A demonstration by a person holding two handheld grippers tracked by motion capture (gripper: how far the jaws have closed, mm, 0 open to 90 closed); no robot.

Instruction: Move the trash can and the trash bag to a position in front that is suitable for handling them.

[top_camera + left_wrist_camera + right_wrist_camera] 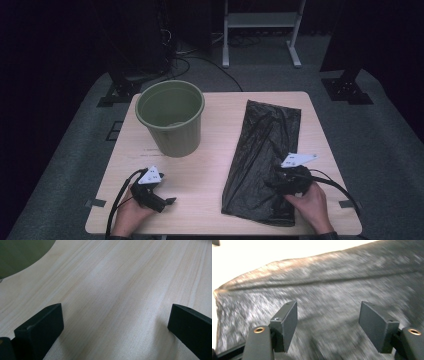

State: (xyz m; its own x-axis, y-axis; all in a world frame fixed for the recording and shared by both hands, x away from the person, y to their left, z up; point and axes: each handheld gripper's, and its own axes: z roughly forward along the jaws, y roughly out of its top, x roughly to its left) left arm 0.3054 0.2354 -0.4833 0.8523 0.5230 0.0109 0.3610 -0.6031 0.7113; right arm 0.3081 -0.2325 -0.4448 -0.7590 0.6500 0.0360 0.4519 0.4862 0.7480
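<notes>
Lying flat on the counter [215, 170], the black plastic bag [267, 145] stretches from 12 toward 5 o'clock on the right half. The right hand-held gripper [276, 184] sits over the bag's crumpled lower part, black on black there and hard to separate; its own view, blurred, shows both jaws wide apart with nothing between them. The left hand-held gripper [169, 201] rests at 7 o'clock, jaws spread over bare wood. At 11 o'clock stands the green bucket [171, 117], its near rim hiding part of the bottom.
</notes>
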